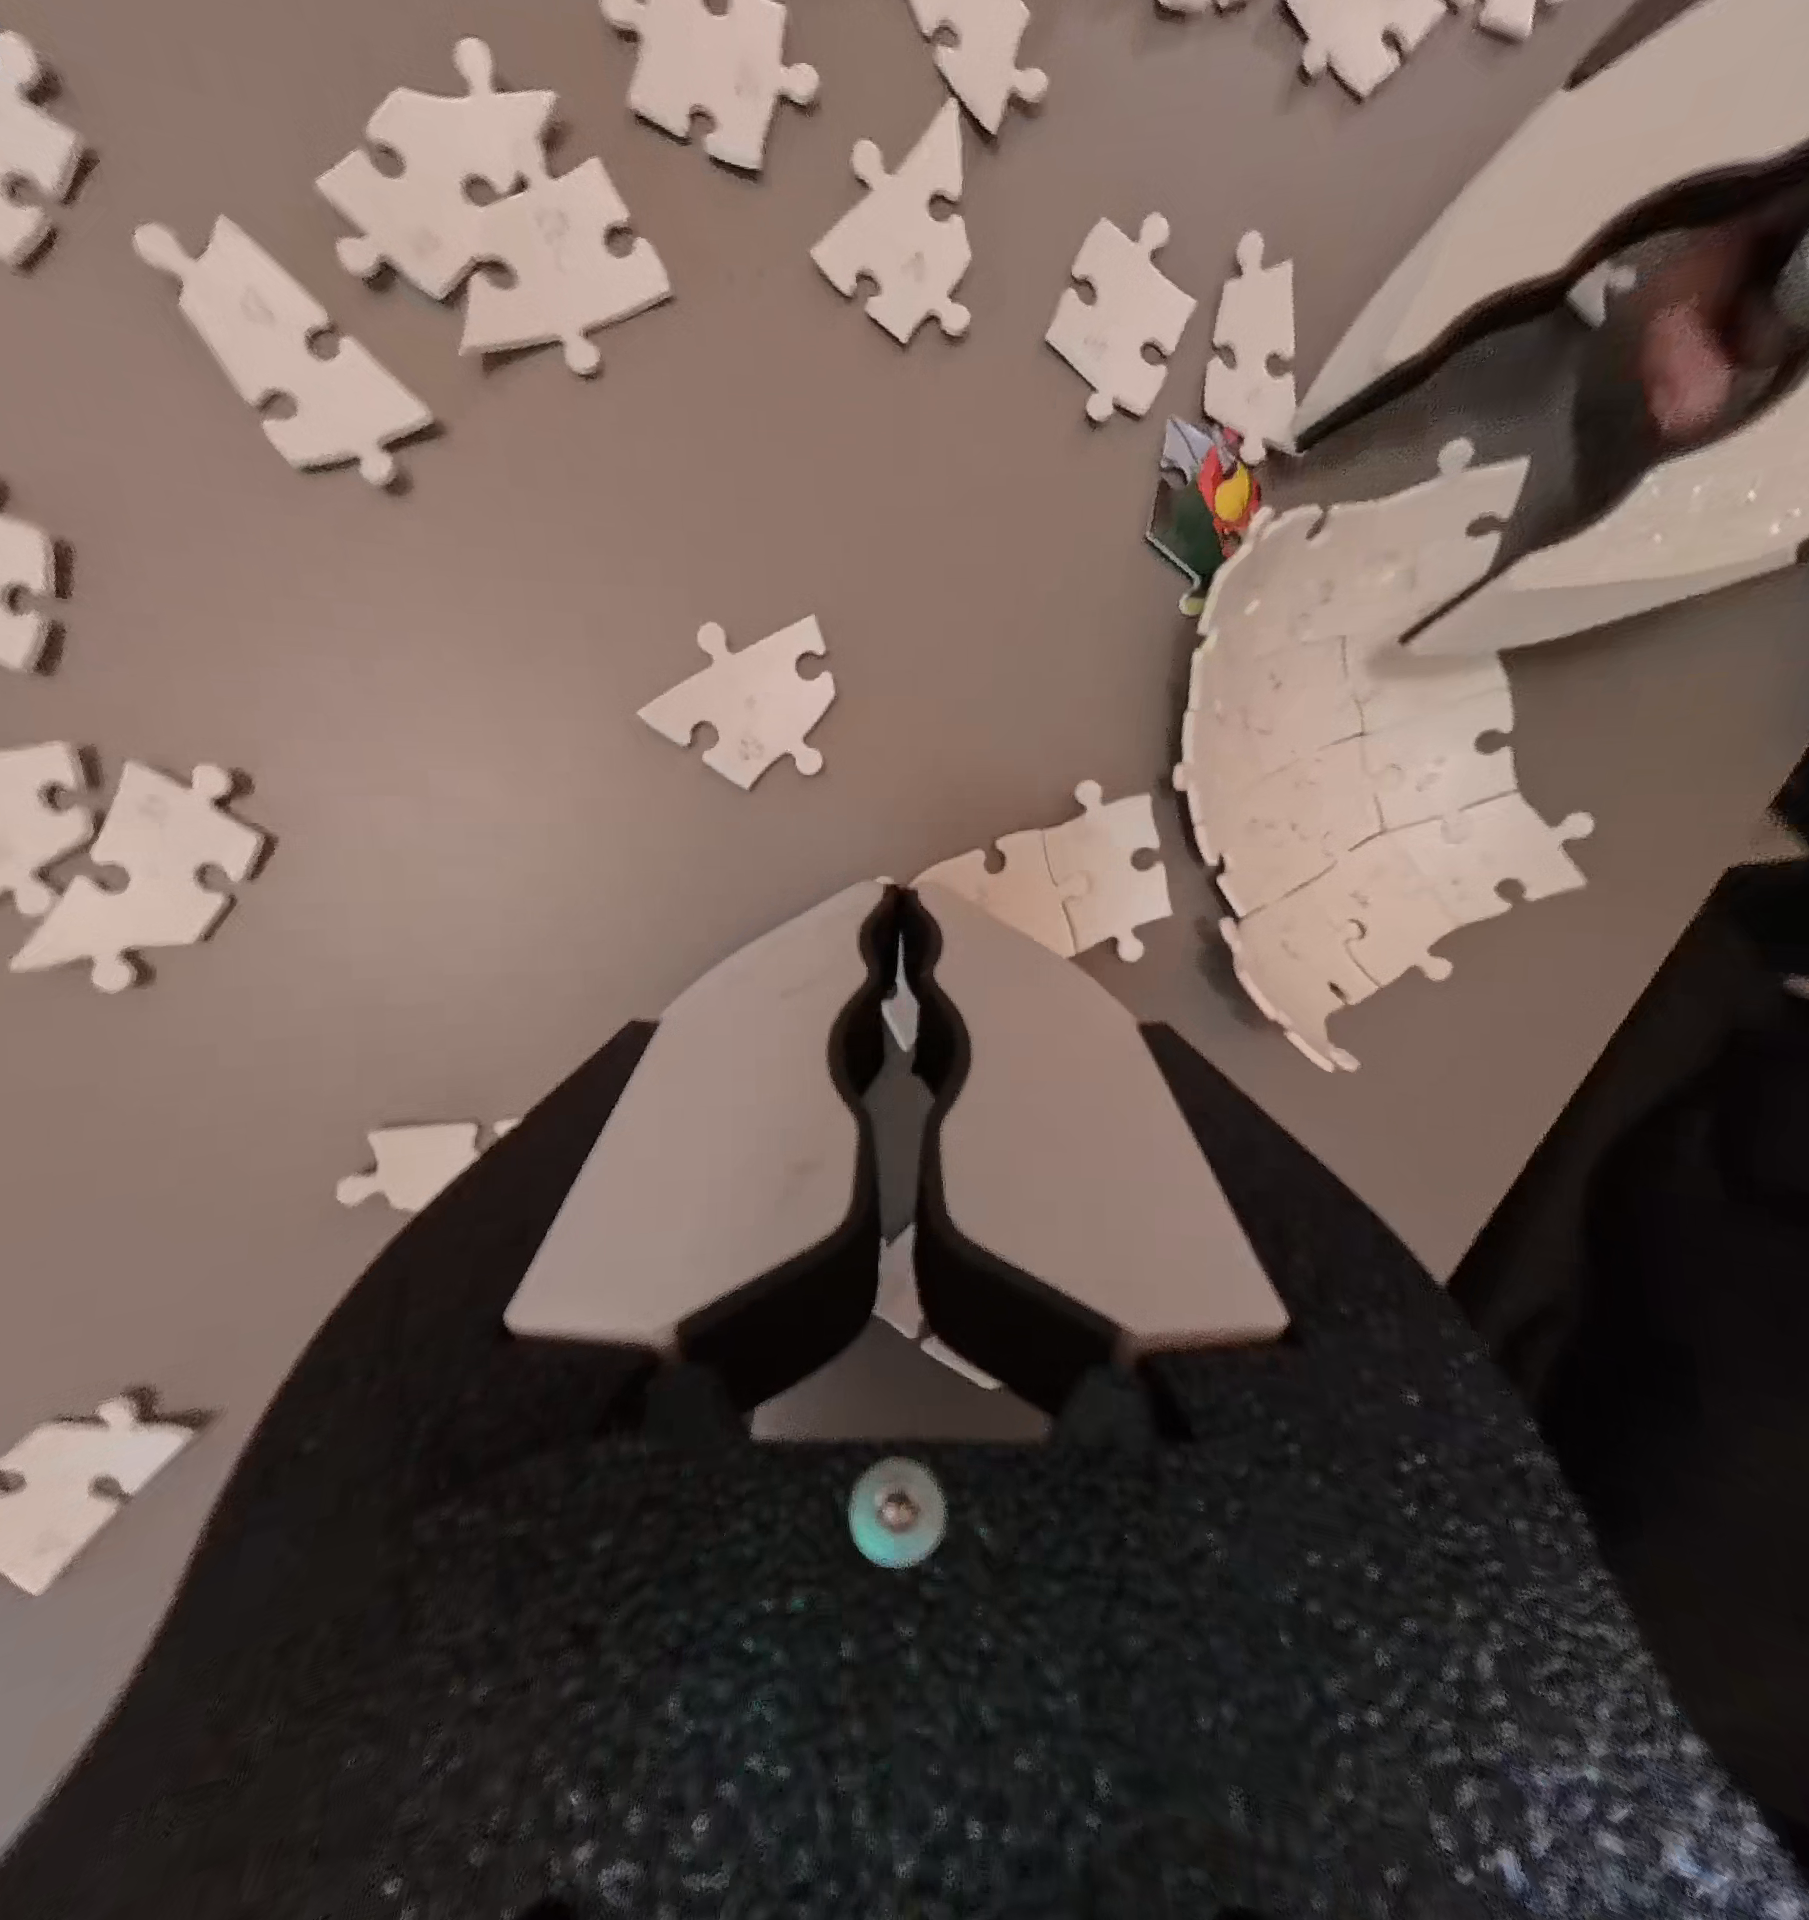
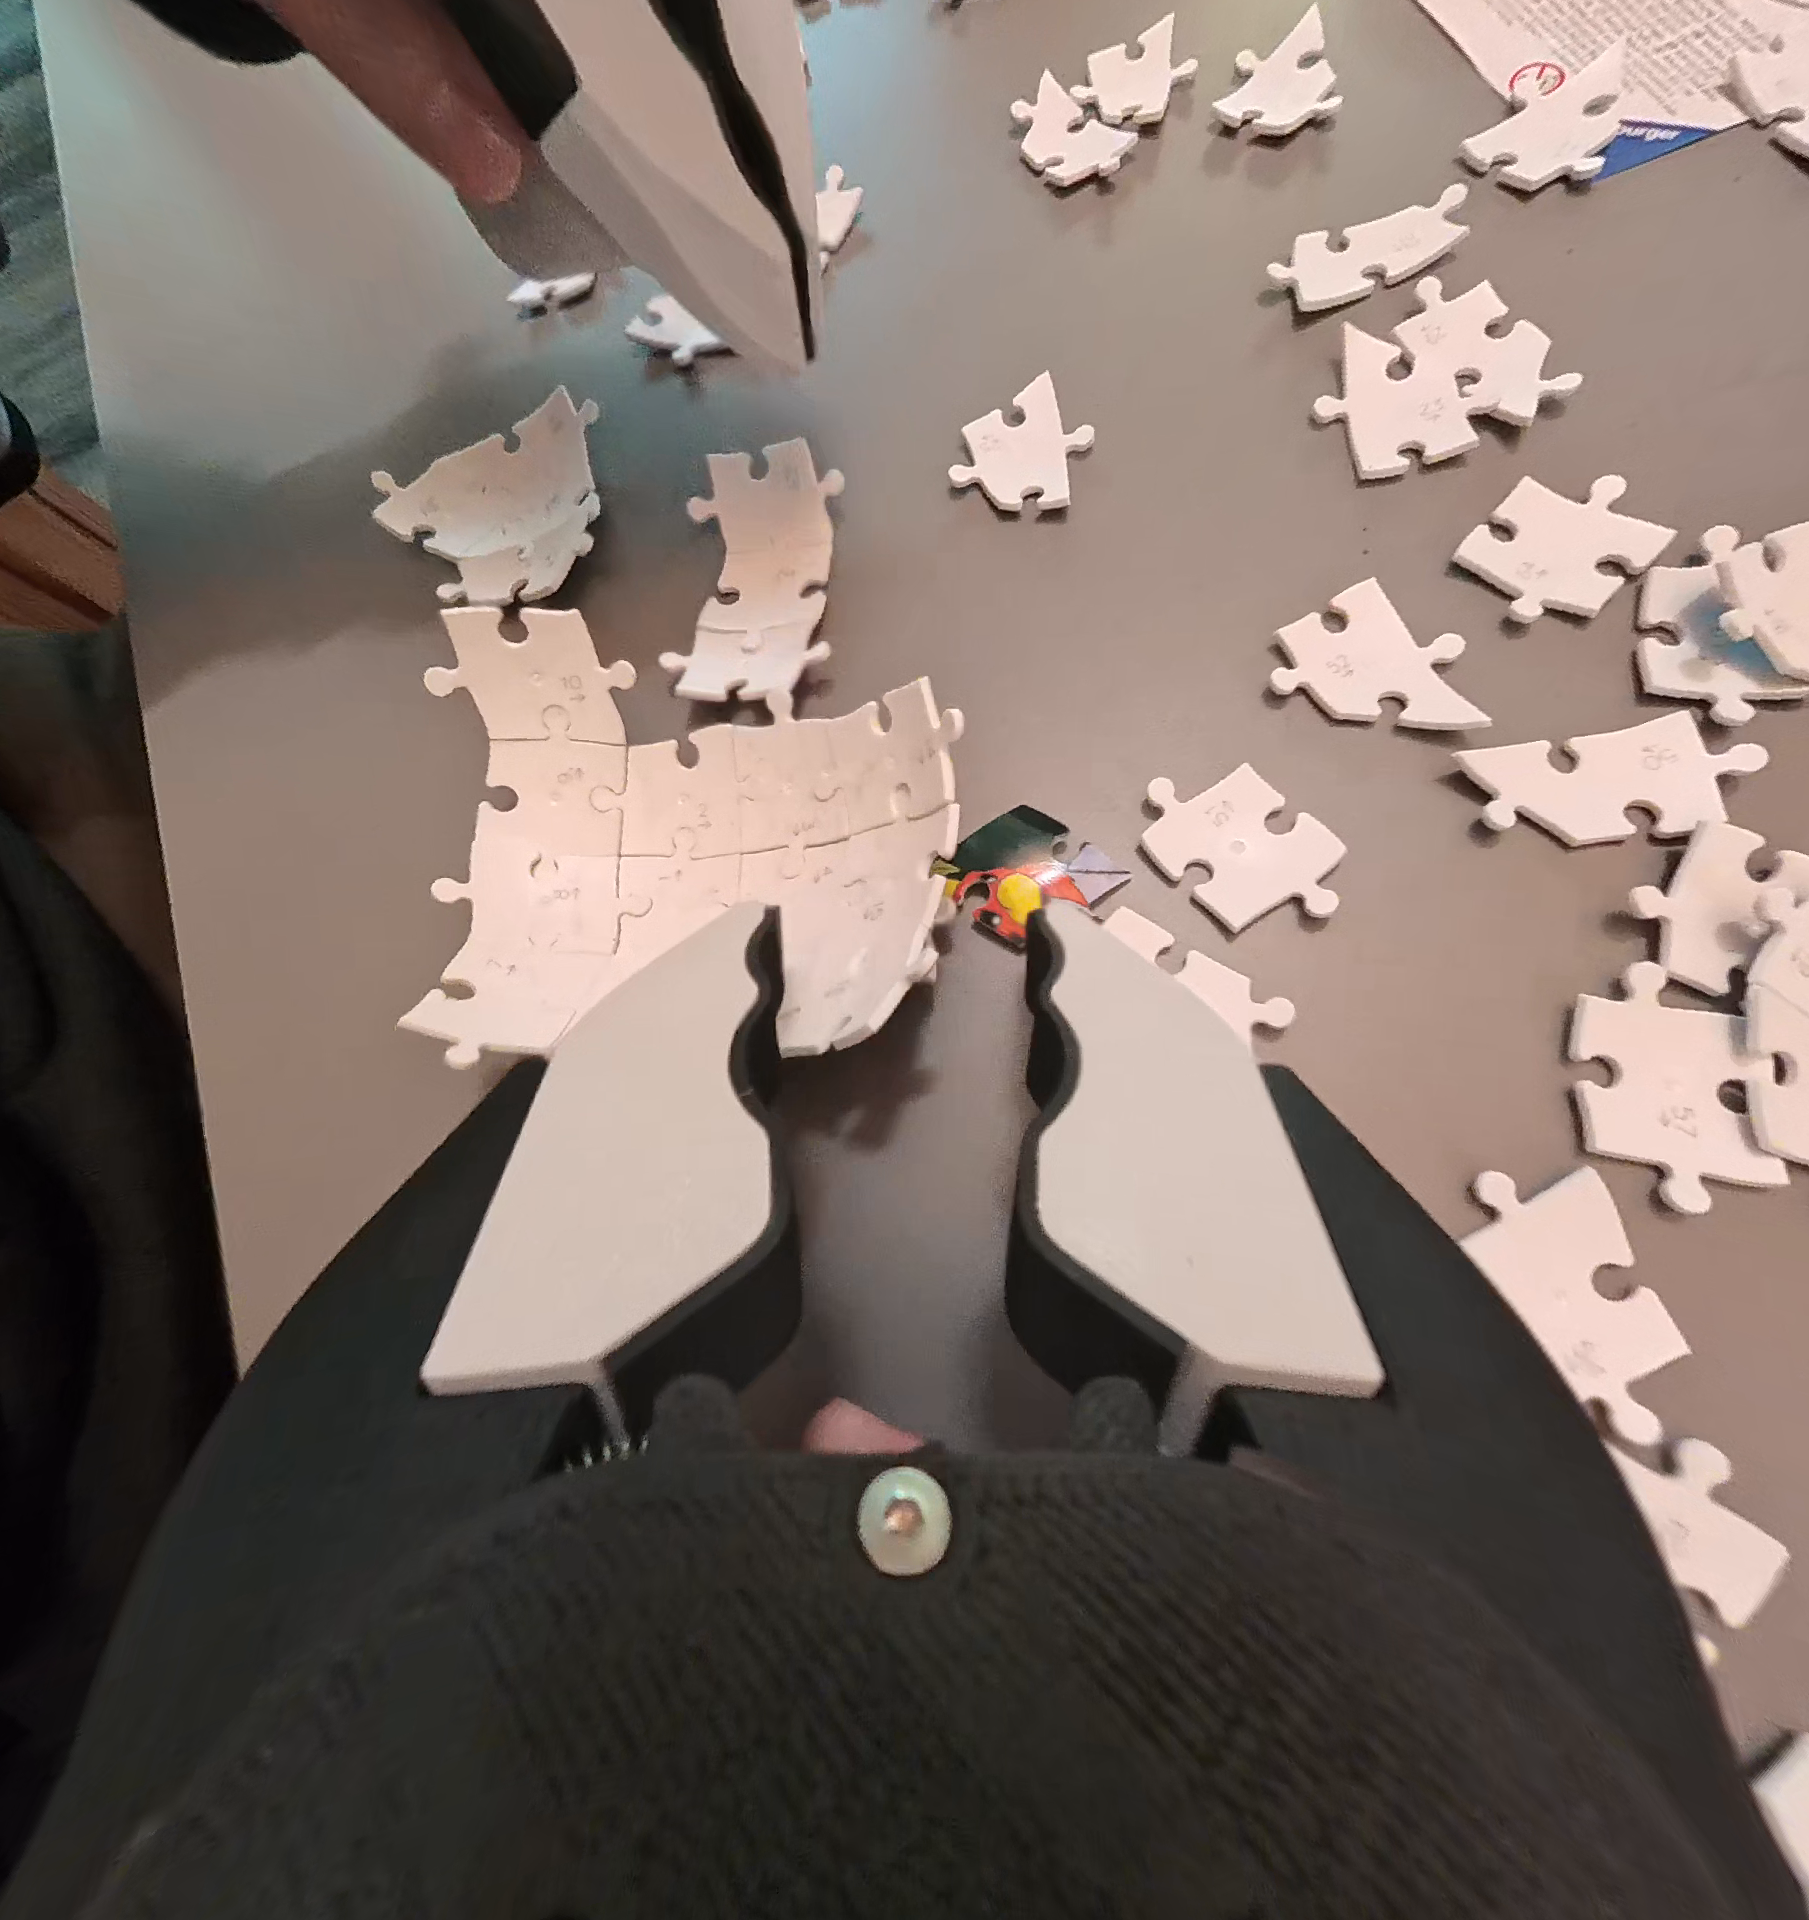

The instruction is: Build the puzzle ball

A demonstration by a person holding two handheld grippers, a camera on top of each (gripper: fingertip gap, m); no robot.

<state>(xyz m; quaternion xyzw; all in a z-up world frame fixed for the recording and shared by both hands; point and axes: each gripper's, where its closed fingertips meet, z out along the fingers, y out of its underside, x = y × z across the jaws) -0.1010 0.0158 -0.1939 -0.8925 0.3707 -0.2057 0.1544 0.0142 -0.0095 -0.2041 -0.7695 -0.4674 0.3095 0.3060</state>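
A curved, joined section of white puzzle pieces point(image 2: 692, 831) lies blank side up near the table's edge; it also shows in the left wrist view point(image 1: 1347, 790). My right gripper point(image 2: 905, 925) is open and empty, low over that section's right edge, with its left finger point(image 2: 671, 1039) above the section. A coloured face-up piece point(image 2: 1014, 883) lies just past its right fingertip. My left gripper point(image 1: 898, 904) is shut and hovers beside a short strip of joined pieces point(image 1: 1066, 883). White slivers show in the gap between its fingers; I cannot tell if they are held.
Many loose white pieces point(image 1: 744, 707) are scattered over the grey table point(image 1: 567, 582), thickest on the right in the right wrist view point(image 2: 1606, 790). A printed paper sheet point(image 2: 1648, 52) lies at the far right. The table edge point(image 2: 152, 727) runs close to the joined section. About 12 cm separates my left fingertips from my right.
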